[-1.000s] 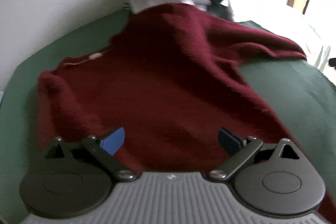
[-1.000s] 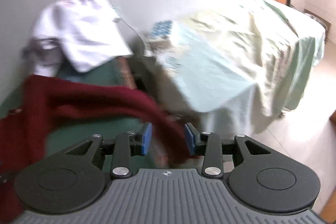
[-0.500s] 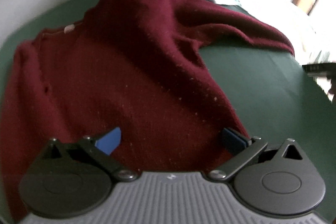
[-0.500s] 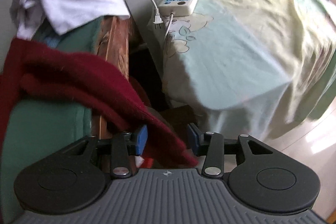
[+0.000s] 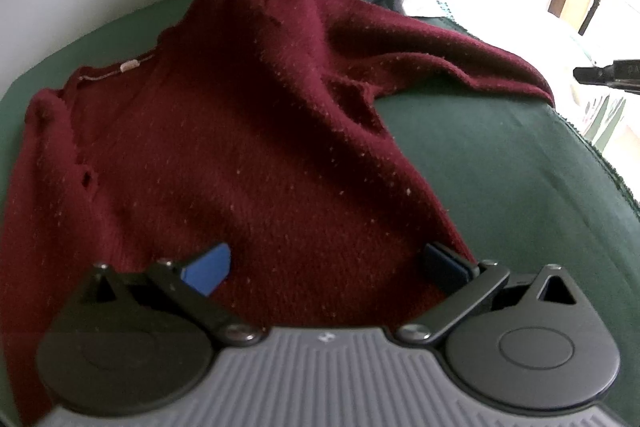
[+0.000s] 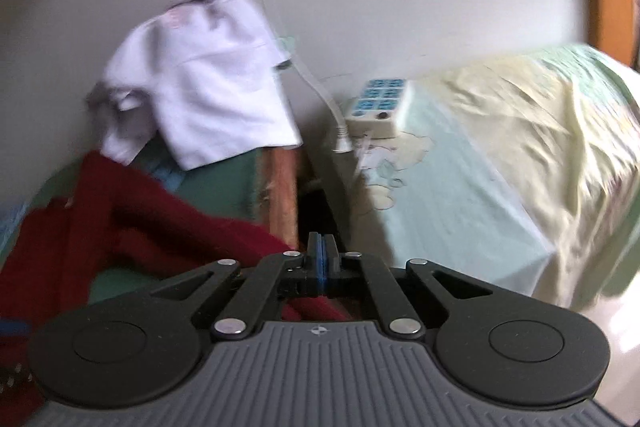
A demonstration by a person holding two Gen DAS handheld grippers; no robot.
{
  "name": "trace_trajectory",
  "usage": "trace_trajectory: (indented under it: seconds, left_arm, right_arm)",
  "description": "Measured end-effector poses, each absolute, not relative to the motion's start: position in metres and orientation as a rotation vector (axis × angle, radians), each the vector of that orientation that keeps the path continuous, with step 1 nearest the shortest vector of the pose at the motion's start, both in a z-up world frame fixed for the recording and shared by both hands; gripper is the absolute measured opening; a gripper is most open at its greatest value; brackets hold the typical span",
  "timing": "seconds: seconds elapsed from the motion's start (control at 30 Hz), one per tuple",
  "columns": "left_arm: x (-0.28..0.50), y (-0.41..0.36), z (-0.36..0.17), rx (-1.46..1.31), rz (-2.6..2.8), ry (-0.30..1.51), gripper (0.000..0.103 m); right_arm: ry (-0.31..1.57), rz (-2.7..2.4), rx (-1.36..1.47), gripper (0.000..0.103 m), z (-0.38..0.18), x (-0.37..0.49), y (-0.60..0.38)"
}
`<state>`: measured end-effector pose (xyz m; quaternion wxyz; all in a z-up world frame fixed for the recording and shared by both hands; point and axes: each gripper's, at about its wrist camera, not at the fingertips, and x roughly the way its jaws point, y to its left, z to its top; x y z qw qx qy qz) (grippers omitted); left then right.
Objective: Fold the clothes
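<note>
A dark red knit sweater [image 5: 240, 147] lies spread on the green-covered table [image 5: 500, 167], one sleeve [image 5: 460, 67] reaching to the right edge. My left gripper [image 5: 328, 267] hovers open over the sweater's near hem, blue pads wide apart with cloth below them but not pinched. In the right wrist view the sleeve [image 6: 168, 227] runs off the table corner and passes under the fingers. My right gripper [image 6: 319, 251] is closing to shut, its blue pads meeting with no cloth visible between them. Its dark tip shows at the left wrist view's right edge [image 5: 600, 75].
A pile of white clothes [image 6: 200, 99] sits at the table's far end against the wall. Right of the table stands a bed with a pale sheet [image 6: 500, 167], and a white power strip [image 6: 376, 107] lies on it. A dark gap separates table and bed.
The right gripper's jaws, open around the sleeve end before, have come together, and that gripper has swung so the sleeve now lies under it. The left gripper first closed in on the sweater, then held still.
</note>
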<state>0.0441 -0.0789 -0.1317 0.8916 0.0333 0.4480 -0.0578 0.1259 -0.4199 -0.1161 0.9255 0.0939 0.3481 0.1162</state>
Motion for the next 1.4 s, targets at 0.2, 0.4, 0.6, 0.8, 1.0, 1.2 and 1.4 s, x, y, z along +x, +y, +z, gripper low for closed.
trace_trajectory:
  seconds: [0.2, 0.4, 0.6, 0.8, 1.0, 1.2, 1.4]
  left_arm:
    - [0.043, -0.079, -0.132, 0.076, -0.132, 0.921, 0.102]
    - [0.042, -0.078, -0.132, 0.076, -0.135, 0.913, 0.102]
    - [0.040, -0.079, -0.132, 0.071, -0.124, 0.907, 0.102]
    - [0.040, -0.077, -0.133, 0.074, -0.133, 0.899, 0.102]
    - [0.054, -0.087, -0.120, 0.164, -0.214, 0.897, 0.101]
    - [0.105, -0.131, -0.099, 0.360, -0.348, 0.824, 0.102]
    - [0.168, -0.159, -0.101, 0.325, -0.360, 0.834, 0.102]
  right_arm:
    - [0.838, 0.314, -0.135, 0.045, -0.148, 0.130, -0.396]
    - [0.869, 0.324, -0.221, 0.040, -0.185, 0.148, -0.401]
    - [0.896, 0.357, -0.120, 0.000, -0.195, 0.164, -0.403]
    - [0.791, 0.342, -0.033, 0.000, -0.159, 0.149, -0.413]
    - [0.842, 0.535, -0.240, 0.048, -0.147, 0.139, -0.401]
    - [0.851, 0.608, -0.455, 0.044, -0.164, 0.156, -0.388]
    - [0.828, 0.629, -0.432, 0.003, -0.170, 0.170, -0.387]
